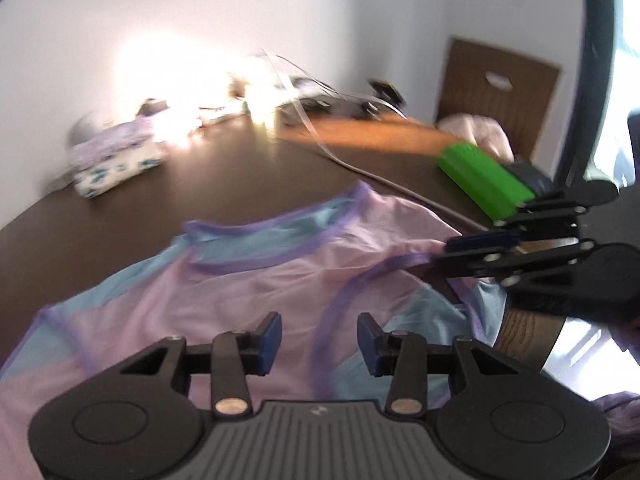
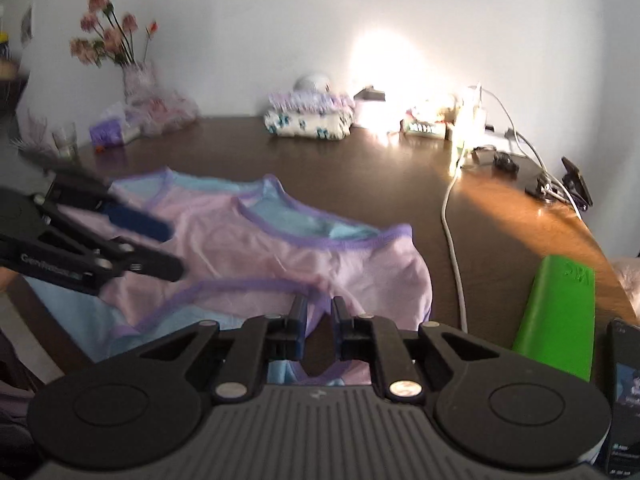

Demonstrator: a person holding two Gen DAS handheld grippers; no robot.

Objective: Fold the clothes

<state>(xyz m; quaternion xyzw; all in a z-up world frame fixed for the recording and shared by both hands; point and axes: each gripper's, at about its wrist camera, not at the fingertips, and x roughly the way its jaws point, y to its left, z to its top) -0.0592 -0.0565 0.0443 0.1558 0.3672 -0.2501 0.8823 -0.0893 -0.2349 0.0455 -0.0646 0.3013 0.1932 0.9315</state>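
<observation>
A pink and light-blue top (image 1: 240, 280) with purple trim lies spread on the dark wooden table (image 1: 200, 192). My left gripper (image 1: 320, 336) hovers over its pink middle, open, with nothing between the fingers. In the left wrist view my right gripper (image 1: 444, 256) comes in from the right, its tips closed on the purple hem. In the right wrist view the top (image 2: 280, 252) lies ahead; the right gripper (image 2: 320, 312) stands nearly closed with a fold of hem at its tips. The left gripper (image 2: 168, 248) reaches in from the left, blurred.
A stack of folded clothes (image 2: 308, 116) sits at the back of the table (image 2: 360, 168). A white cable (image 2: 452, 240) runs past the top's right side, beside a green block (image 2: 556, 312) and a phone (image 2: 624, 400). A flower vase (image 2: 136, 80) stands back left; a chair (image 1: 500, 92) back right.
</observation>
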